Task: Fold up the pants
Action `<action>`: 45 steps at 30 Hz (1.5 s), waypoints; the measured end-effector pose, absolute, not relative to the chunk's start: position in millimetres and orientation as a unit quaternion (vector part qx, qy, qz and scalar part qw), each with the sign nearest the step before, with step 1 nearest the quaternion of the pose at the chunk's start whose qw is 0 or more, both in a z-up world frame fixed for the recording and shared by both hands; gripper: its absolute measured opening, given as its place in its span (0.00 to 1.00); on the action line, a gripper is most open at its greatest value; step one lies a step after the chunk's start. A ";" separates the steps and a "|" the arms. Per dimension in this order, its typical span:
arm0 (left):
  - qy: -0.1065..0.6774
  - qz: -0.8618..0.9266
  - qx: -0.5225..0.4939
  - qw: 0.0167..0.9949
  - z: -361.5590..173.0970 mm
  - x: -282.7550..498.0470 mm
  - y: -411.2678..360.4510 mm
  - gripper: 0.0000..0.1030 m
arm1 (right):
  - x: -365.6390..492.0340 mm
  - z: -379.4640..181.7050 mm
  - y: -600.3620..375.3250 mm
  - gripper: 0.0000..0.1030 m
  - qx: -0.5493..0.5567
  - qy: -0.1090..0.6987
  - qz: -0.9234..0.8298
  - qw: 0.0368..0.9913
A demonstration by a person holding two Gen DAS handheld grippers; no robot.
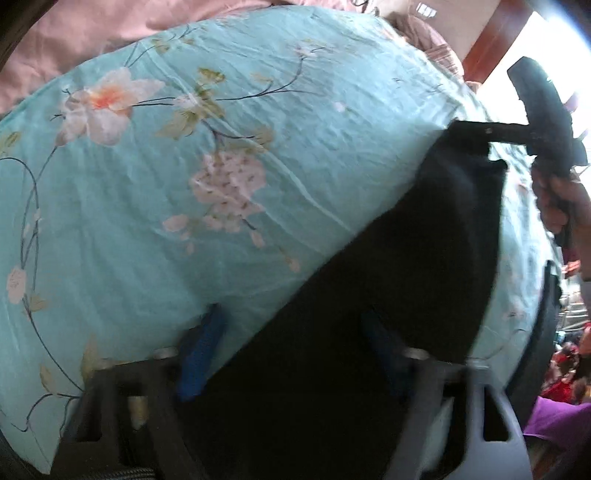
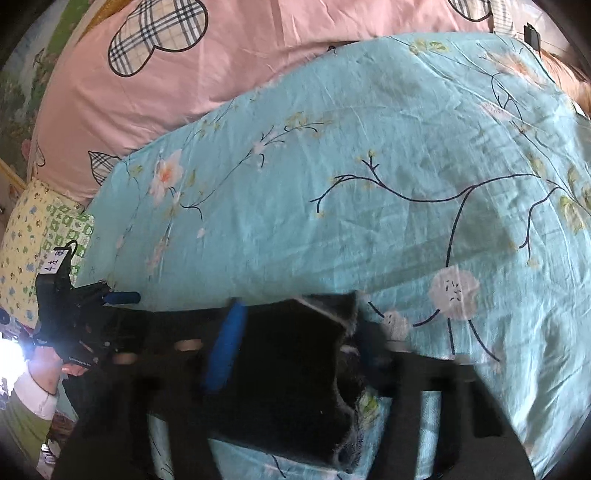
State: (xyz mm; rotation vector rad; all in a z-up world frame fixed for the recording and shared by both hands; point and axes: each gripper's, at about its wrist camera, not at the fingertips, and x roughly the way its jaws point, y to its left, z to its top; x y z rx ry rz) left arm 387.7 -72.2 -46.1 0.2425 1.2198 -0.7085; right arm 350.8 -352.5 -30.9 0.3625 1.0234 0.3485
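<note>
Black pants (image 1: 388, 295) hang stretched above a teal floral bedsheet (image 1: 221, 184). In the left wrist view my left gripper (image 1: 291, 343) has its blue-padded fingers (image 1: 201, 354) around the dark cloth at the bottom. The right gripper (image 1: 480, 134) shows at the upper right of that view, holding the far end of the pants. In the right wrist view my right gripper (image 2: 295, 339) is shut on the fuzzy-lined edge of the pants (image 2: 295, 369). The left gripper (image 2: 122, 297) shows at the left of that view, at the other end of the cloth.
A pink quilt with plaid shapes (image 2: 166, 81) lies along the far side of the bed. A yellow patterned pillow (image 2: 33, 236) sits at the left. A wooden frame (image 1: 495, 33) and a bright window are at the upper right. Red and purple items (image 1: 561, 406) lie beside the bed.
</note>
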 end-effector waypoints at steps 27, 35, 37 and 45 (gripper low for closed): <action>0.477 -0.342 0.065 0.807 39.2 178.4 -56.8 0.03 | 170.0 10.8 -388.6 0.13 0.146 0.359 0.267 0.882; 0.479 -0.346 0.071 0.804 28.6 127.1 -66.7 0.03 | 116.6 -6.9 -396.2 0.13 0.148 0.360 0.260 0.884; 0.479 -0.344 0.066 0.805 28.4 120.9 -64.9 0.03 | 108.2 -10.0 -397.4 0.13 0.150 0.358 0.259 0.885; 0.459 -0.350 0.058 0.815 44.2 101.4 -54.7 0.03 | 79.8 3.7 -391.5 0.13 0.125 0.330 0.267 0.897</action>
